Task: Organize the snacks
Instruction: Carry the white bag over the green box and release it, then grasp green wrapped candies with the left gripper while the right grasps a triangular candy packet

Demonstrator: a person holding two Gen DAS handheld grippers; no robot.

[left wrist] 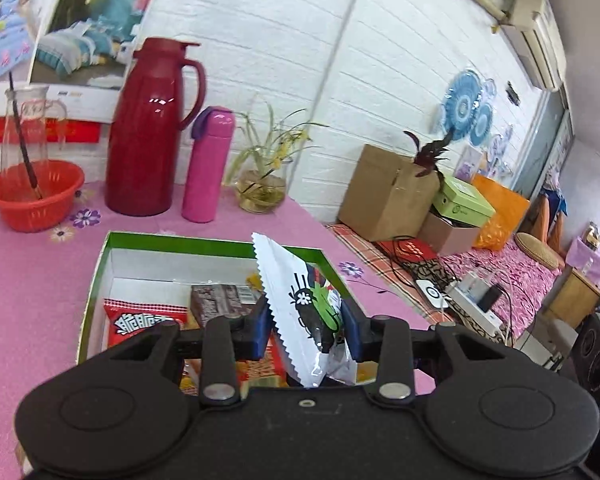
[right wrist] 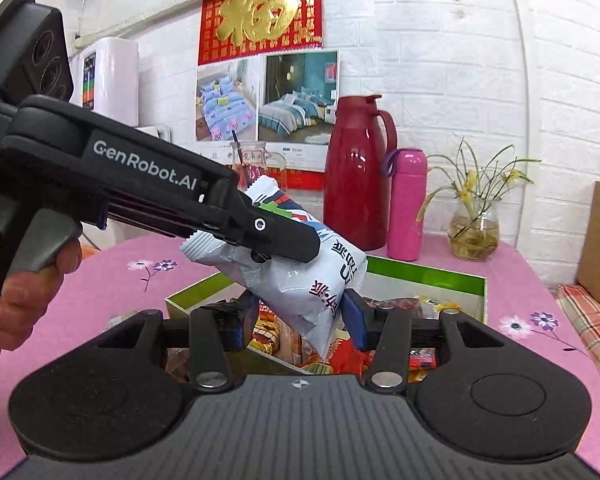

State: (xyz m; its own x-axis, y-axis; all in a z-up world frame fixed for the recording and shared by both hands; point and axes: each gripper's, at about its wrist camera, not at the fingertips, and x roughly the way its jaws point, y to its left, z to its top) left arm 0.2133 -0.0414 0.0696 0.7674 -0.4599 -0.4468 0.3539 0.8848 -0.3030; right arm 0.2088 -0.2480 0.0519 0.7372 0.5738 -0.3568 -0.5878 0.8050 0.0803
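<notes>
I've got the white snack pkt (right wrist: 296, 276) up over the green box (left wrist: 204, 245), clamped in my left gripper (left wrist: 305, 328). Right gripper (right wrist: 296, 322) straddles its lower end; can't tell if pads bite. Several snacks (left wrist: 140, 322) already boxed. This one's left.

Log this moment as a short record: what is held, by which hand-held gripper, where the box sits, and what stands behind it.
held item: white snack packet, lifted above the box
left hand-held gripper: shut on the packet, serrated edge sticking up
right hand-held gripper: packet's lower end between its fingers; contact unclear
box: green-rimmed box on the pink tablecloth, other snacks inside
behind box: red thermos jug, pink bottle, glass vase with plant
far left: red basket
</notes>
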